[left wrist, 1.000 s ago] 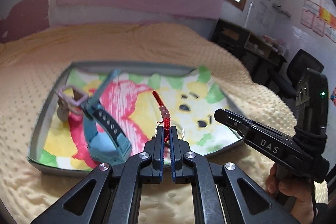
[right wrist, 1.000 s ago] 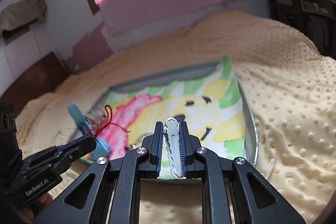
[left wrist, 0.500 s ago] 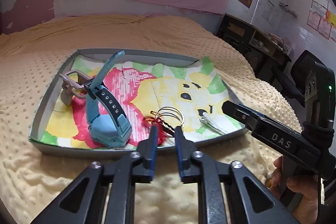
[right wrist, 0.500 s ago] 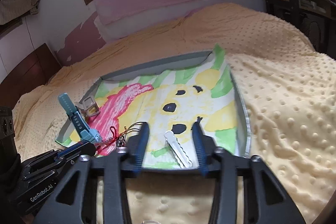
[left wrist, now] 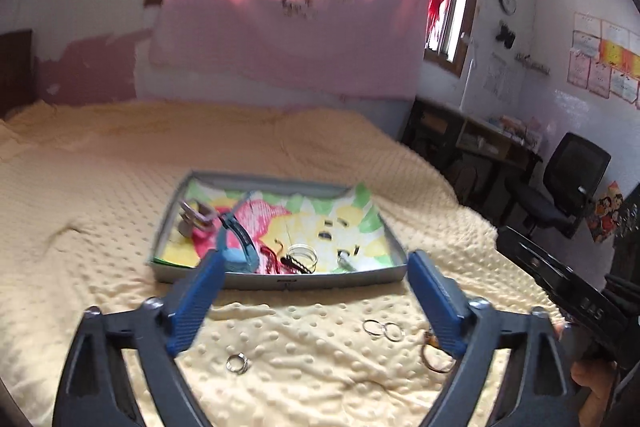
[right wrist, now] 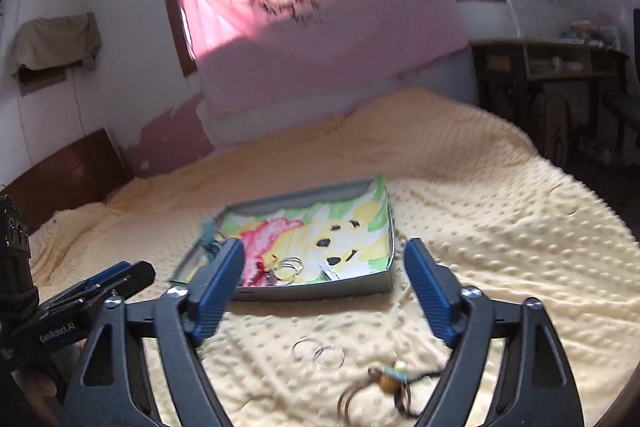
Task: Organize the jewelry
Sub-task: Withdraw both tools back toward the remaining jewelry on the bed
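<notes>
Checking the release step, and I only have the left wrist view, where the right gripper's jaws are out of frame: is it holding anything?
Observer: No. The right gripper has just been opening its jaws; they stand wide with nothing between them.
Operator: And the brownish loop low on the right of my view?
Observer: It belongs to a brown cord piece with amber and turquoise beads. It lies on the blanket outside the tray, near two thin rings.
</notes>
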### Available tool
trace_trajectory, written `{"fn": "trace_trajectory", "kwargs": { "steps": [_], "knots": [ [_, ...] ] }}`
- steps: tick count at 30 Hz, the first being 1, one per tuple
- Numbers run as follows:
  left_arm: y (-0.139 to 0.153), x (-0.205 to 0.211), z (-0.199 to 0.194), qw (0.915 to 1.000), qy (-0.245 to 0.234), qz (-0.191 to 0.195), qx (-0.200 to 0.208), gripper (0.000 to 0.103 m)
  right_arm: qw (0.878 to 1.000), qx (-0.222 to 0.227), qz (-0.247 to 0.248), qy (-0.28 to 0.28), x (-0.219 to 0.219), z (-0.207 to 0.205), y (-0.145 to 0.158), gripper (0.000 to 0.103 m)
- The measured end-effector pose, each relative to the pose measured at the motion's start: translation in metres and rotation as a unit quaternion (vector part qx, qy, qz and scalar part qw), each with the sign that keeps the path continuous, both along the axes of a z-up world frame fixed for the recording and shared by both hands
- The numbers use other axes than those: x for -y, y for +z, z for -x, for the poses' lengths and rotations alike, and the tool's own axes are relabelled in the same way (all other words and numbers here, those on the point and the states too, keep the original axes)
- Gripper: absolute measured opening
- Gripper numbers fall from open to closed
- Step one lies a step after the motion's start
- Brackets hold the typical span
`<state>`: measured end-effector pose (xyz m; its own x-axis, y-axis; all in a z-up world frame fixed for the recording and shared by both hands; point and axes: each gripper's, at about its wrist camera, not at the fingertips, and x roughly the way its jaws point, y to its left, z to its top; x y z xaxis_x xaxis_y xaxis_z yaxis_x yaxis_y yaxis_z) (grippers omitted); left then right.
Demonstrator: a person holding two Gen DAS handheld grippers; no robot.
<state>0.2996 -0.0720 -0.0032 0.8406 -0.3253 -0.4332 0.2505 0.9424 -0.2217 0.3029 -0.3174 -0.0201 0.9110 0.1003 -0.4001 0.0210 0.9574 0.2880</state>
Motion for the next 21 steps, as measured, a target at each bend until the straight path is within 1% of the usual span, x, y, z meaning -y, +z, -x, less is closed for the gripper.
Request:
{"fn": "trace_trajectory", "kwargs": {
  "steps": [1, 2, 4, 6, 11, 14, 18, 21],
  "knots": [
    [0.007, -0.002, 0.013, 0.9999, 0.004, 0.000, 0.010, 0.102, 1.000, 0.012, 0.002, 0.001, -0.002, 0.015, 0.007, 0.090],
    [0.015, -0.005, 0.029, 0.9997, 0.010, 0.001, 0.023, 0.103, 1.000, 0.023, 0.005, 0.000, -0.003, 0.029, 0.015, 0.094],
    [0.028, -0.010, 0.051, 0.9990, 0.018, 0.005, 0.041, 0.103, 0.999, 0.047, 0.013, 0.001, -0.005, 0.061, 0.029, 0.095],
    [0.039, -0.014, 0.074, 0.9983, 0.022, 0.006, 0.054, 0.103, 0.998, 0.063, 0.022, 0.001, -0.009, 0.089, 0.041, 0.102],
    [0.058, -0.023, 0.137, 0.9956, 0.033, -0.007, 0.087, 0.103, 0.996, 0.088, 0.024, 0.000, -0.012, 0.154, 0.063, 0.102],
    [0.062, -0.025, 0.170, 0.9943, 0.036, -0.012, 0.100, 0.103, 0.995, 0.096, 0.026, -0.004, -0.012, 0.190, 0.070, 0.102],
    [0.062, -0.027, 0.210, 0.9923, 0.043, -0.016, 0.115, 0.103, 0.994, 0.101, 0.036, -0.009, -0.014, 0.232, 0.071, 0.102],
    [0.055, -0.029, 0.236, 0.9910, 0.051, -0.025, 0.122, 0.103, 0.993, 0.102, 0.057, -0.018, -0.020, 0.256, 0.067, 0.102]
  ]
}}
